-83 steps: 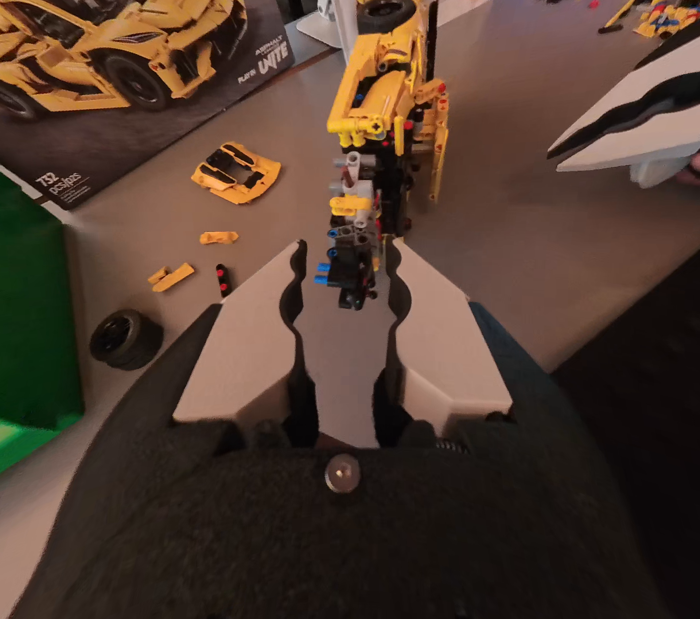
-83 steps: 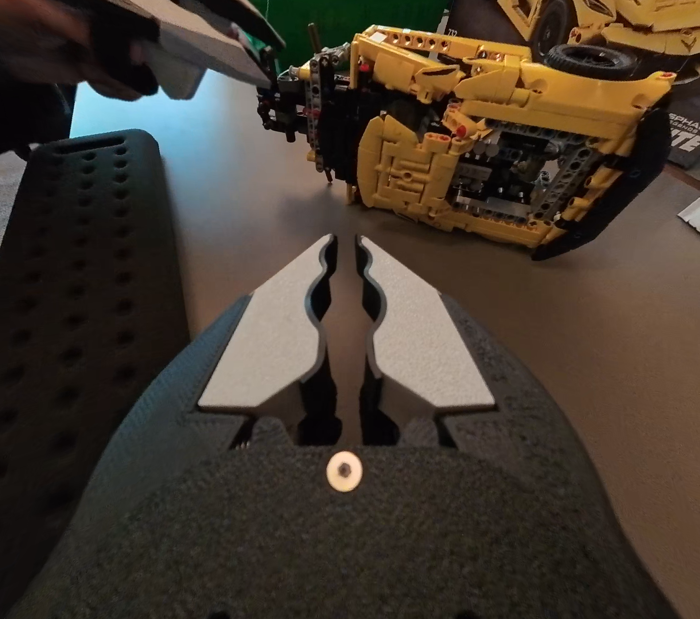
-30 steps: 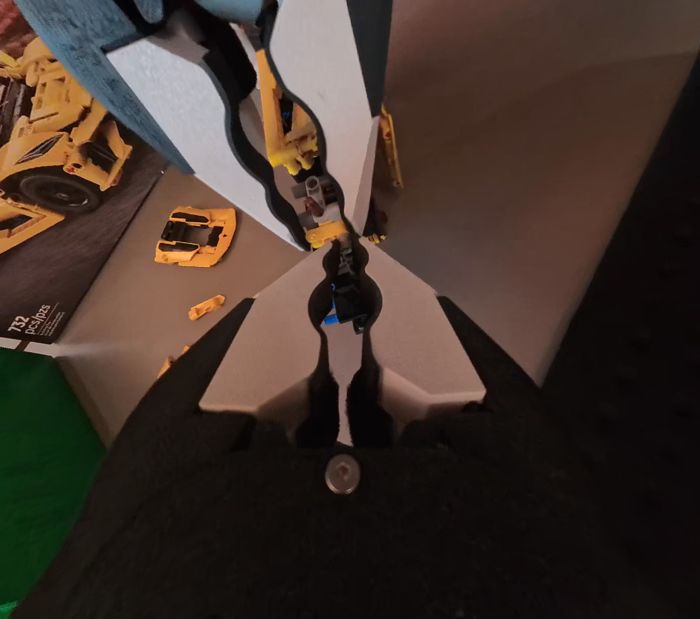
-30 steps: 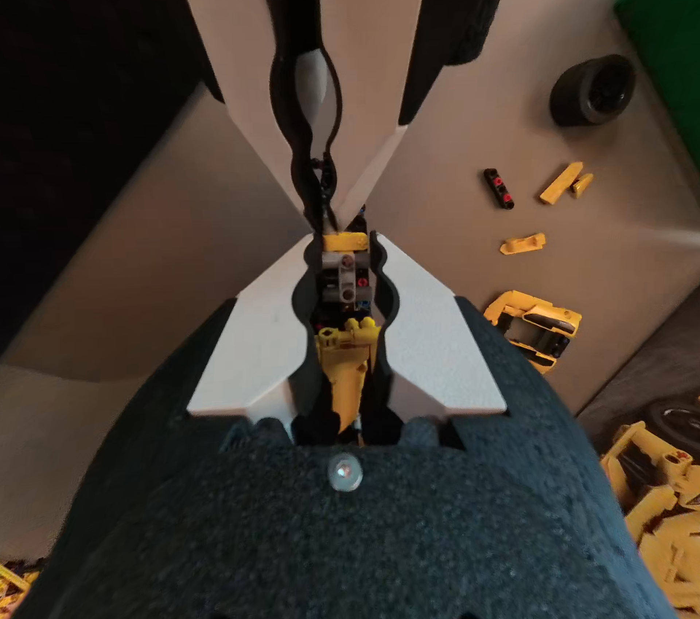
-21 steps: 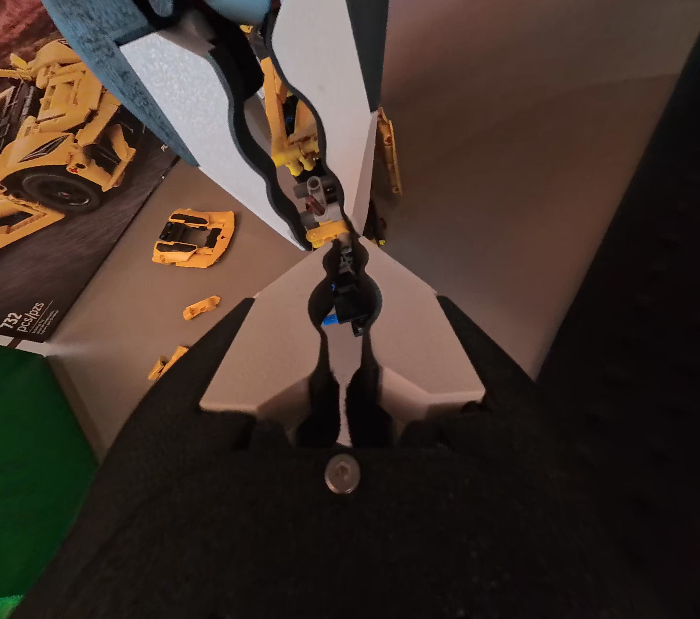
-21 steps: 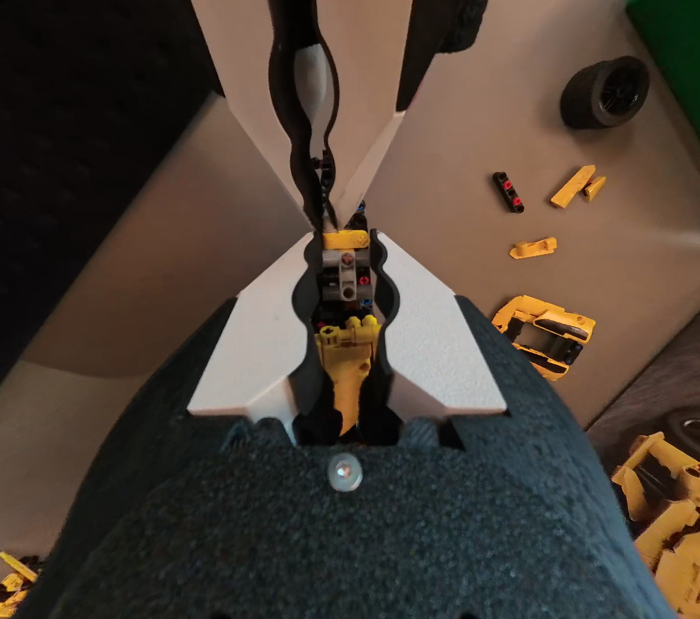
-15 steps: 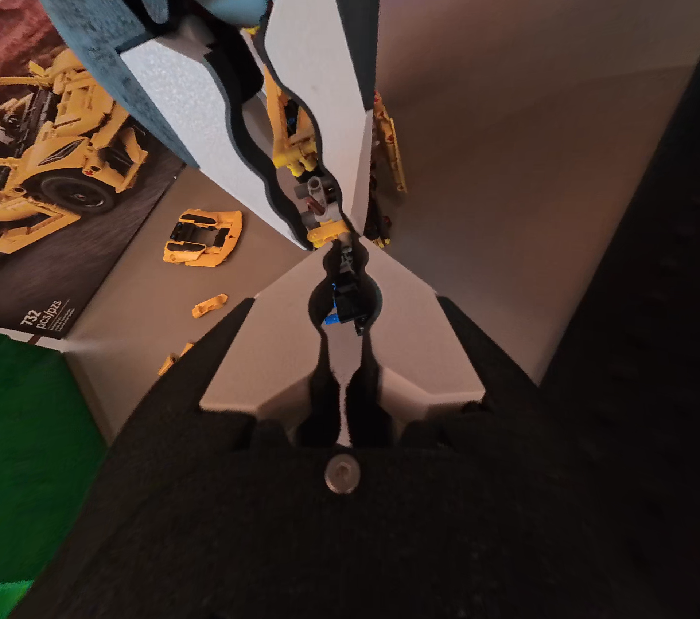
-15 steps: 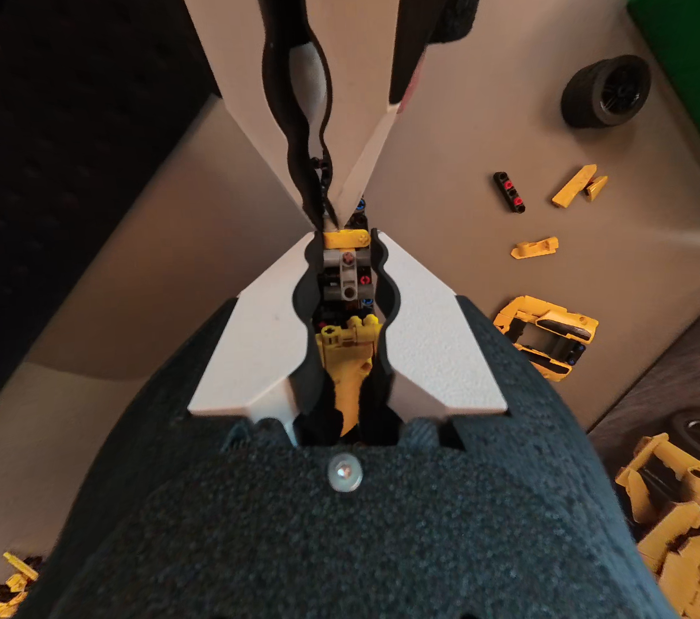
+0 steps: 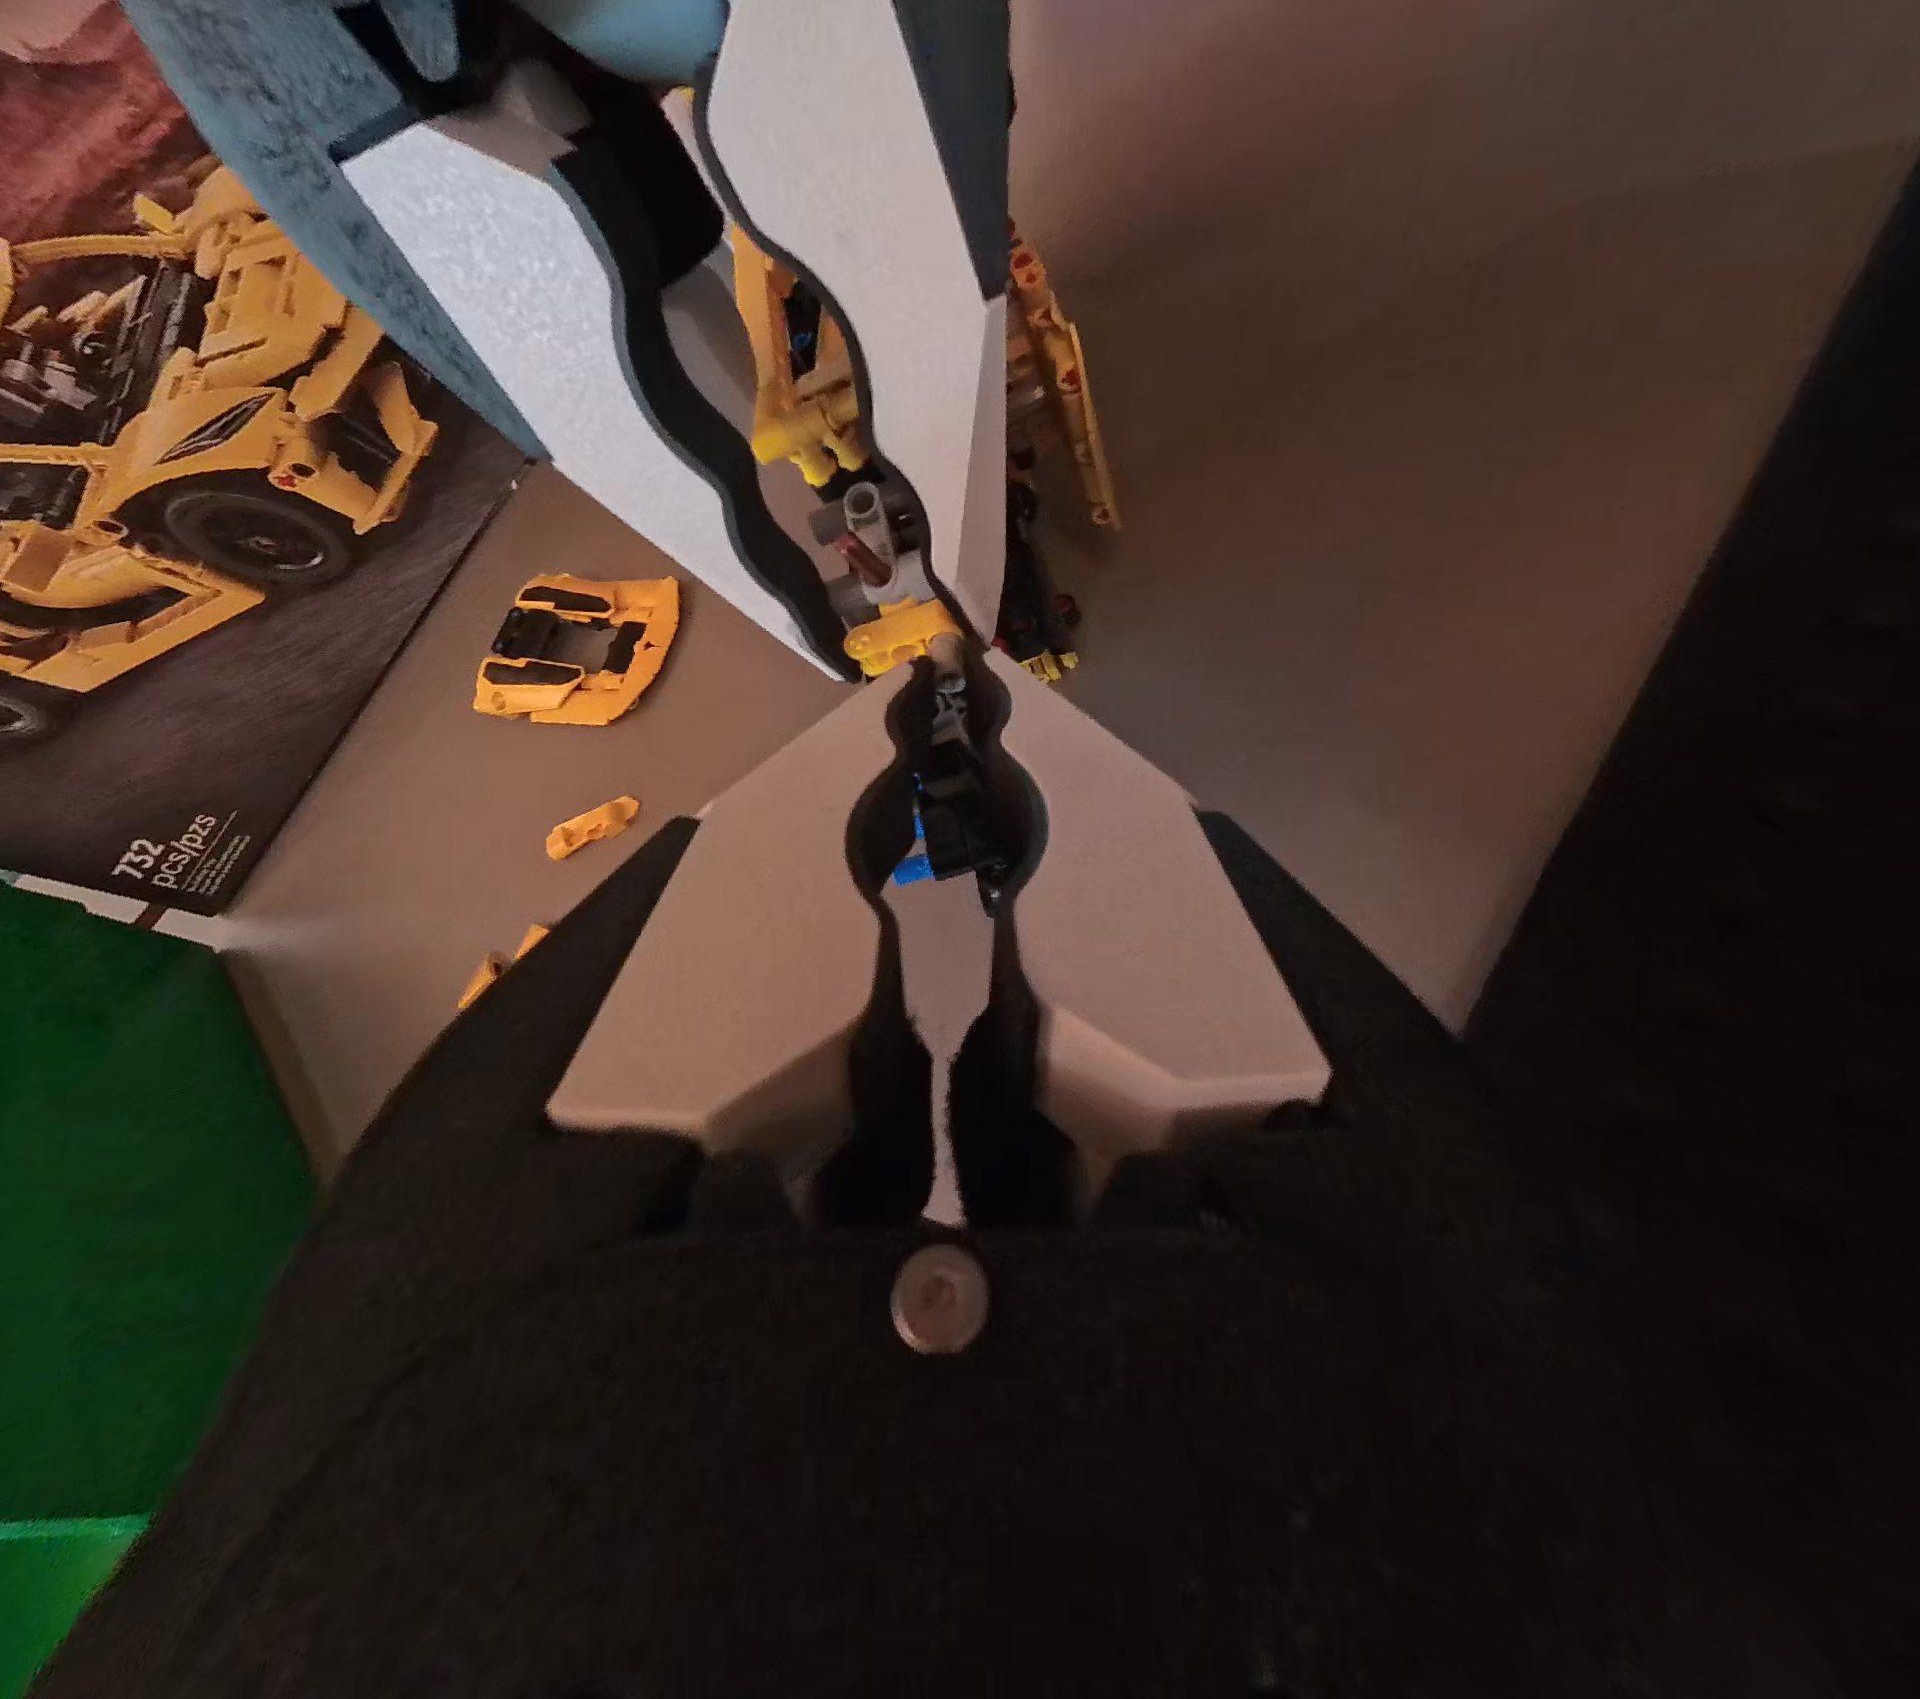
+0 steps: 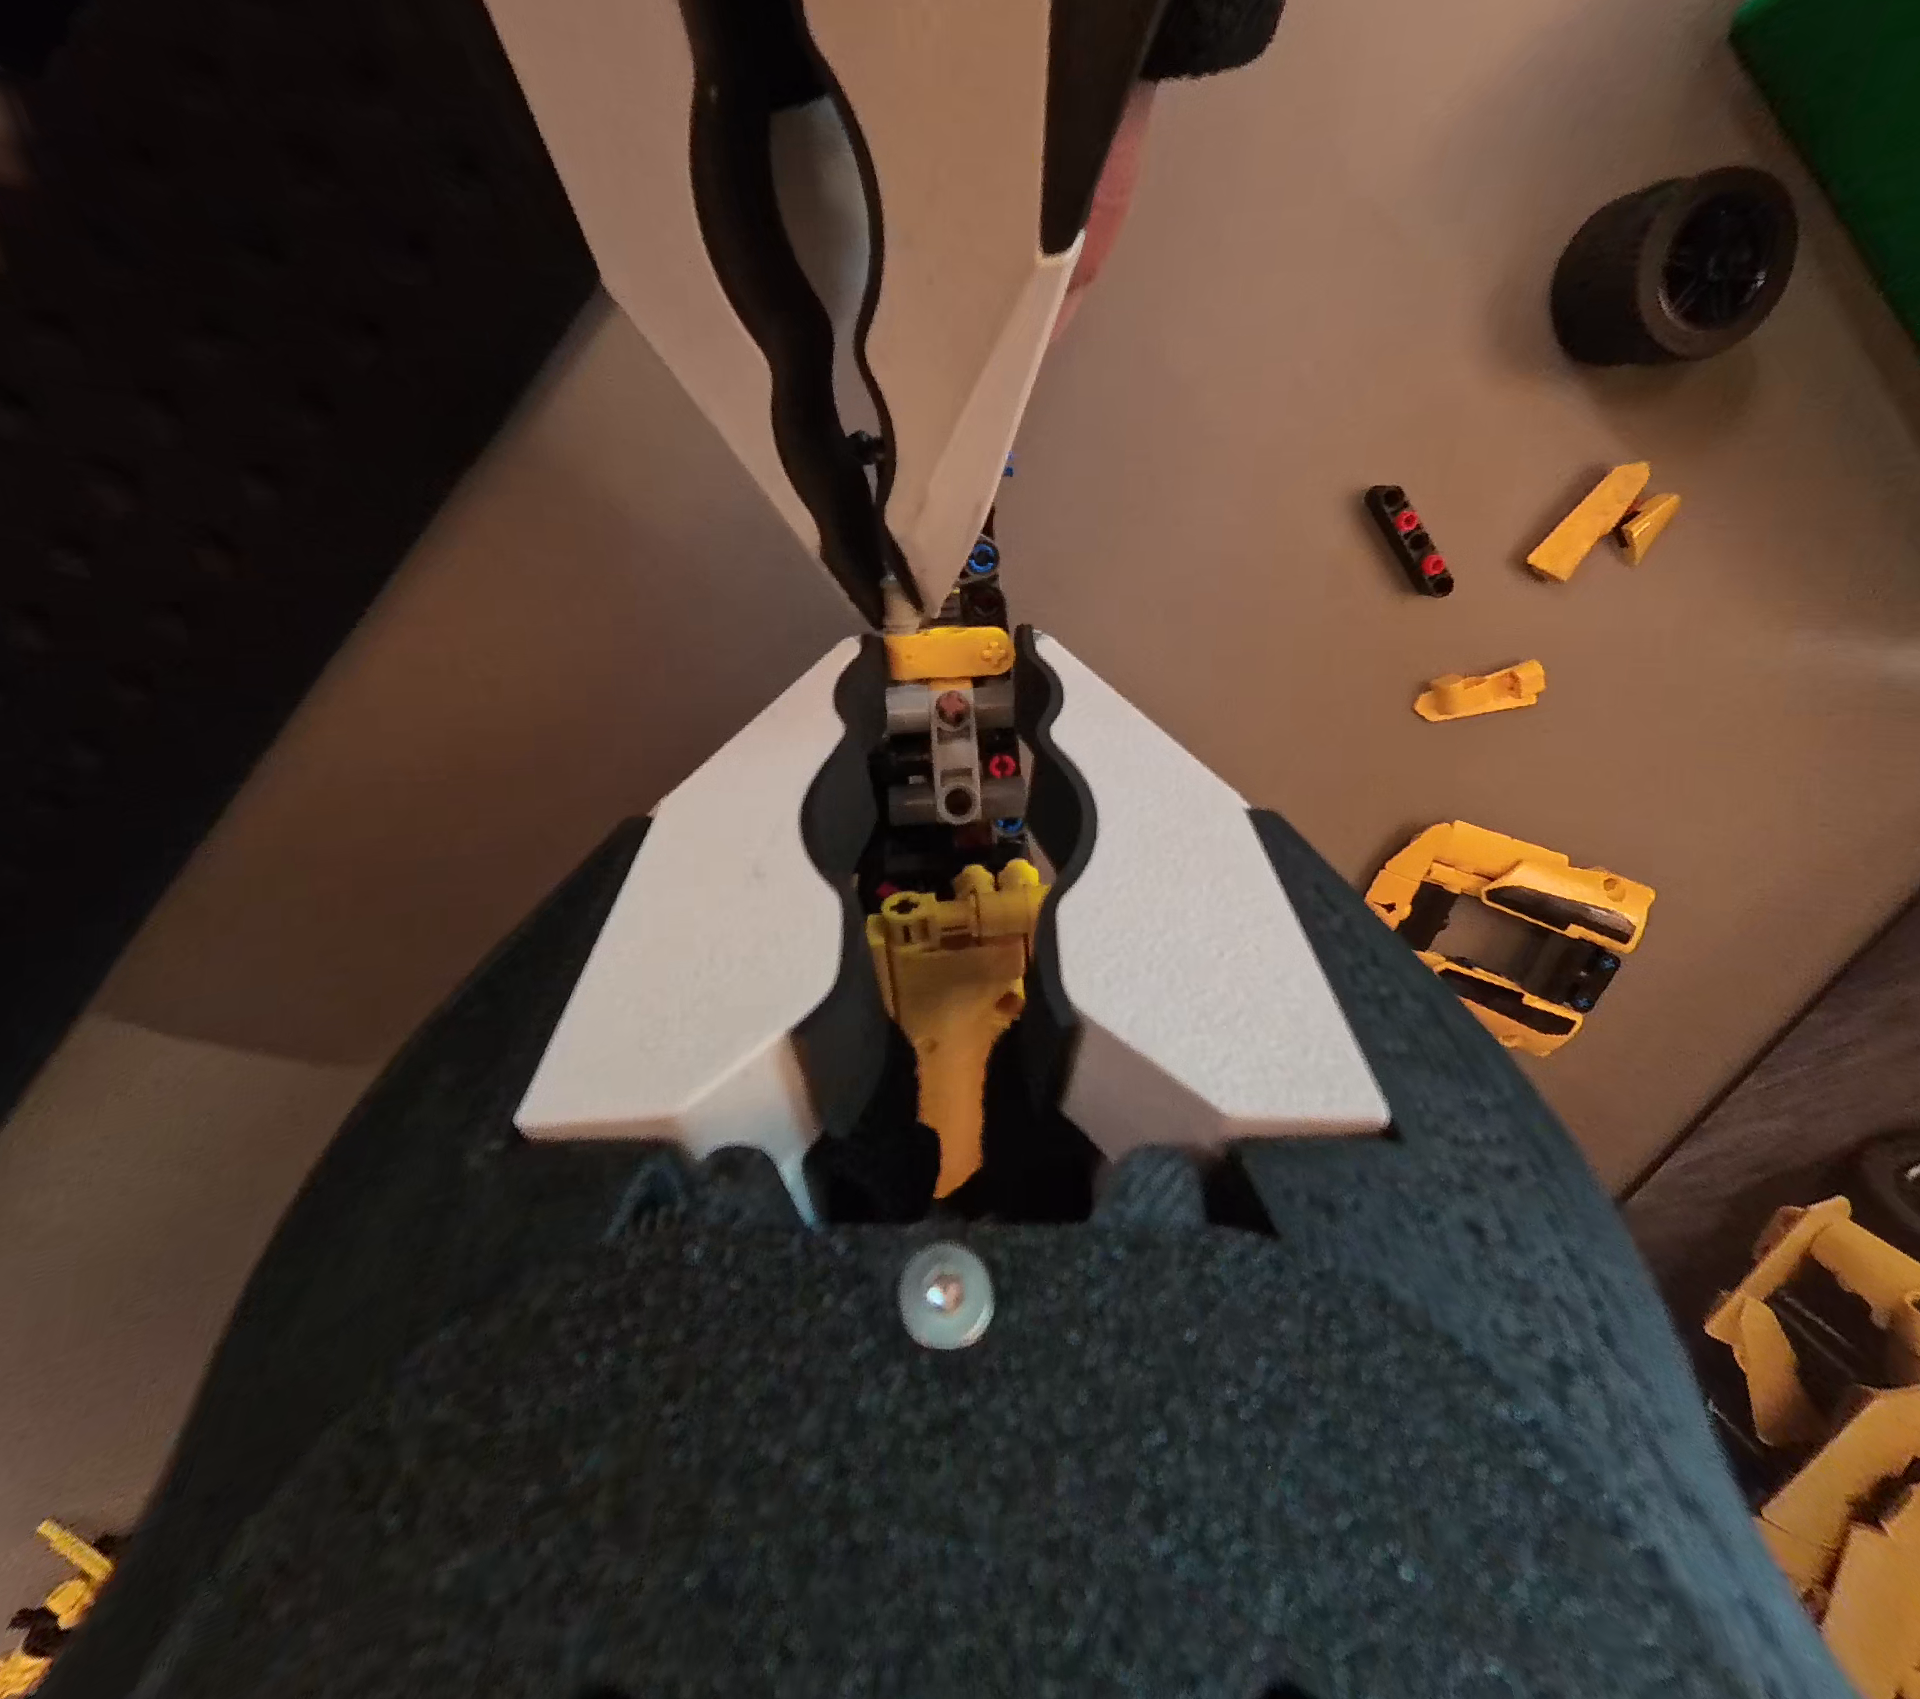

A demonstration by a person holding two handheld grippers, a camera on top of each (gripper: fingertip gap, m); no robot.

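The left gripper (image 9: 948, 704) has its fingers pinched on the black end of the yellow brick car (image 9: 951, 802). The right gripper (image 10: 943, 662) meets it tip to tip, its fingers clamped around the car's yellow and grey middle, above the grey desk (image 9: 1403, 299). On the desk left of the fingers lie a yellow panel piece (image 9: 577, 647) and the car's box (image 9: 156, 506). A loose black wheel (image 10: 1673, 262) lies farther off.

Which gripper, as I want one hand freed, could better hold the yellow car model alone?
Probably the right gripper: the yellow car model sits deep between its fingers, gripped along the body. The left gripper only pinches the model's black end assembly near its fingertips, likely a weaker hold.
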